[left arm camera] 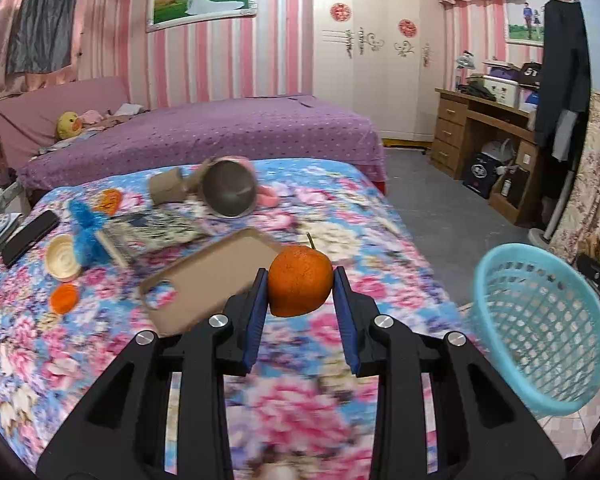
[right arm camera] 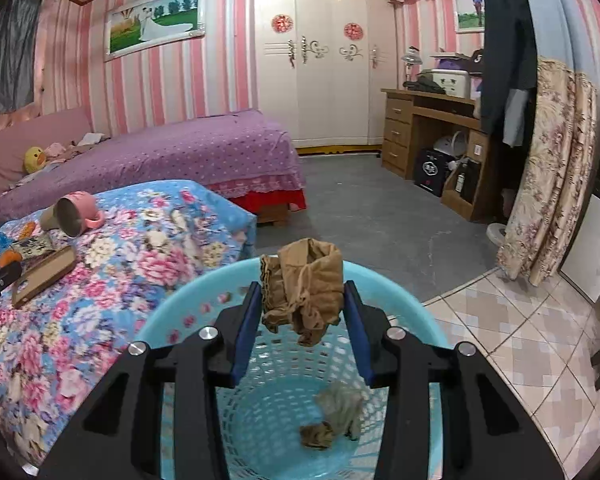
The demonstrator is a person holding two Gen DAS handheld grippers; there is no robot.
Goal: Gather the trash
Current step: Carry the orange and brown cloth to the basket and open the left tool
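Left wrist view looks low across the floral bed [left arm camera: 100, 340]; right wrist view looks down into the basket [right arm camera: 180, 312]; both face the wardrobe [left arm camera: 374, 60].

Bedroom before me: walls in pink and white stripes [right arm camera: 172, 80]; framed wedding photograph [right arm camera: 156, 22] hung high; white wardrobe [right arm camera: 324, 64] with two red paper ornaments on its doors; wooden desk [right arm camera: 428, 132] piled with boxes, to my right; bed under purple dotted cover [right arm camera: 188, 152]; nearer bed in blue floral spread [right arm camera: 140, 248]; grey floor [right arm camera: 372, 216] meeting pale patterned tile [right arm camera: 512, 332]; floral curtain [right arm camera: 548, 168] hanging at right.
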